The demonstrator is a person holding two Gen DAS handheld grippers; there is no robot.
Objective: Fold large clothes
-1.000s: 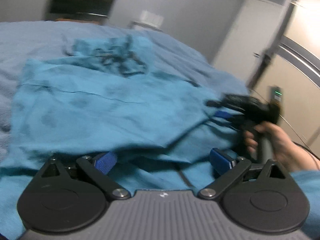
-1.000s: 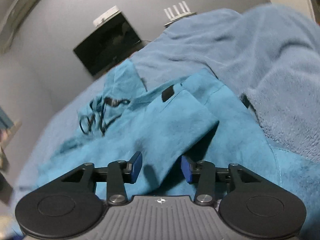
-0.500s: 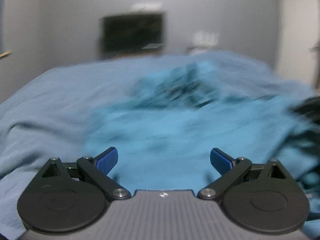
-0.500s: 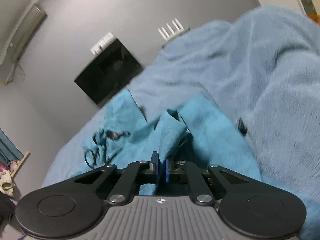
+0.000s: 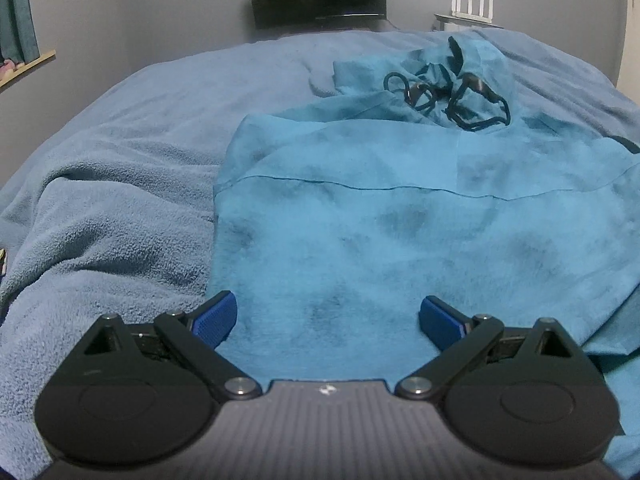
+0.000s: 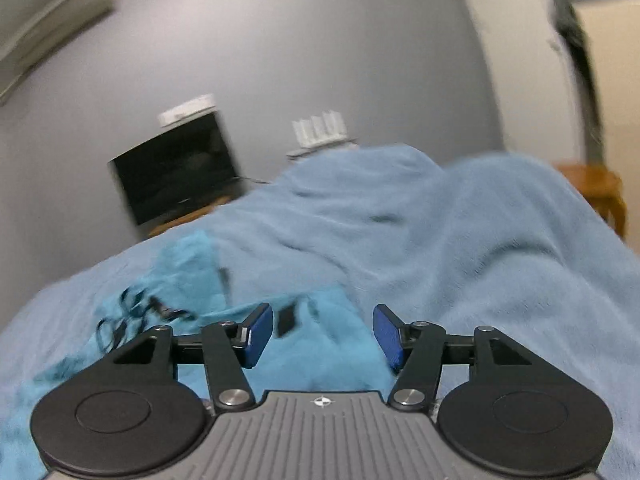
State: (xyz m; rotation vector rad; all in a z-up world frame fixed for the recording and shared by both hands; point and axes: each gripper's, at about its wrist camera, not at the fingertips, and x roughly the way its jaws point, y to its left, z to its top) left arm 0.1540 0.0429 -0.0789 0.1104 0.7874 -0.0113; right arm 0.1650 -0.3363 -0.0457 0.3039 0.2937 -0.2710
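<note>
Half a second ago the right tool (image 6: pixel 322 334) was pinching a fold of the teal hooded garment (image 5: pixel 400 240); now it is gaping open, gripping nothing, and hovering over the cloth. Left tool (image 5: pixel 327 320) is also sitting wide open and empty above the garment, which is lying partly folded on the blue fleece bed blanket (image 5: pixel 120 208). Loose black drawstrings (image 5: pixel 448 96) are risking a snag on any later grab.

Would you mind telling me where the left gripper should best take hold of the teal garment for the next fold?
Probably the teal garment by its left side edge, coming from the left: that edge lies exposed on the blanket, close to the open left gripper.
</note>
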